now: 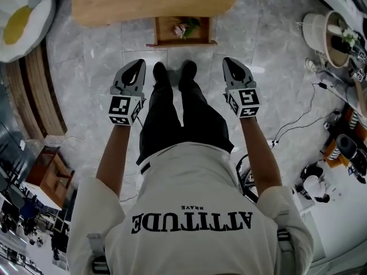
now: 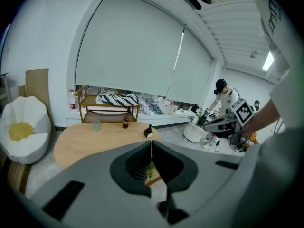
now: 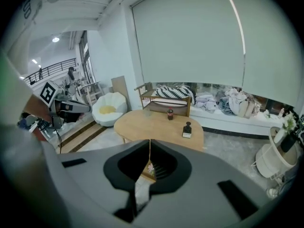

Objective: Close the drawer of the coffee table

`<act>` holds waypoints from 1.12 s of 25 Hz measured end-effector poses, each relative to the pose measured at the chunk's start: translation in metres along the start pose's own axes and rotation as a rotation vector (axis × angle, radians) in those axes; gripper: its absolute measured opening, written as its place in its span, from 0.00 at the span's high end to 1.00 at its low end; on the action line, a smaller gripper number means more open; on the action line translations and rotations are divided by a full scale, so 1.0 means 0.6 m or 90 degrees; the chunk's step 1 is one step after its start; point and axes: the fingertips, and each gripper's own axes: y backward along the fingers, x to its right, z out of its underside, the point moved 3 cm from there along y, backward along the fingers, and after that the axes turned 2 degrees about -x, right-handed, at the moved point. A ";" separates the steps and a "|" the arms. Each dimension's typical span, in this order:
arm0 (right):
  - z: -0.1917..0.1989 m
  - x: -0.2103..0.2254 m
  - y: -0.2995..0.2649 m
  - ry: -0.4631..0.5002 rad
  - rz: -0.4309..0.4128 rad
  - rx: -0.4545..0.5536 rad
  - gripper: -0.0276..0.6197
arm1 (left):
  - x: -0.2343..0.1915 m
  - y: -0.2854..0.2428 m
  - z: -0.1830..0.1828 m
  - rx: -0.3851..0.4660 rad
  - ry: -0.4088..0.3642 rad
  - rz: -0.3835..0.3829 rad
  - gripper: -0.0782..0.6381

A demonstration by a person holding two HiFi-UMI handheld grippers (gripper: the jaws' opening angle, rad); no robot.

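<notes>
The wooden coffee table [image 1: 155, 2] stands ahead of me, and its drawer [image 1: 182, 32] is pulled out toward my feet with flowers inside. My left gripper [image 1: 137, 66] and right gripper [image 1: 229, 63] hang side by side above the floor, short of the drawer, on either side of my shoes. Both are shut and hold nothing. In the left gripper view the jaws [image 2: 151, 145] meet on a thin seam, with the drawer [image 2: 151, 177] showing through the gap below. In the right gripper view that gripper [image 3: 150, 144] likewise shows shut jaws, over the drawer [image 3: 149, 172].
On the tabletop [image 2: 95, 137] stand a glass [image 2: 96, 125], a small dark bottle [image 2: 125, 122] and a black dispenser [image 2: 148, 132]. A white egg-shaped cushion seat [image 1: 23, 16] lies left of the table, and wooden steps [image 1: 34, 90] run along the left. At the right are a white side table [image 1: 330, 36] and floor cables [image 1: 298, 119].
</notes>
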 end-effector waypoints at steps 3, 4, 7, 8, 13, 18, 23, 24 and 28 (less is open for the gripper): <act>0.019 0.014 -0.028 -0.016 0.004 -0.003 0.93 | -0.011 -0.022 0.021 -0.004 0.005 -0.003 0.86; 0.027 0.016 -0.037 -0.022 0.005 -0.005 0.93 | -0.015 -0.029 0.030 -0.004 0.006 -0.004 0.86; 0.057 0.021 -0.064 -0.036 0.007 -0.012 0.93 | -0.031 -0.050 0.060 -0.008 0.020 -0.012 0.86; 0.067 0.024 -0.071 -0.041 0.009 -0.014 0.93 | -0.034 -0.058 0.070 -0.011 0.023 -0.013 0.86; 0.117 0.036 -0.109 -0.062 0.016 -0.023 0.93 | -0.044 -0.102 0.121 -0.017 0.021 -0.009 0.86; 0.157 0.036 -0.145 -0.066 0.023 -0.032 0.93 | -0.058 -0.130 0.166 -0.019 0.038 -0.015 0.86; 0.200 0.042 -0.191 -0.086 0.024 -0.040 0.93 | -0.070 -0.165 0.227 -0.041 0.052 -0.021 0.86; 0.207 0.041 -0.198 -0.089 0.022 -0.040 0.93 | -0.071 -0.171 0.238 -0.044 0.052 -0.020 0.86; 0.237 0.030 -0.224 -0.098 0.001 -0.051 0.93 | -0.072 -0.189 0.275 -0.054 0.054 -0.017 0.86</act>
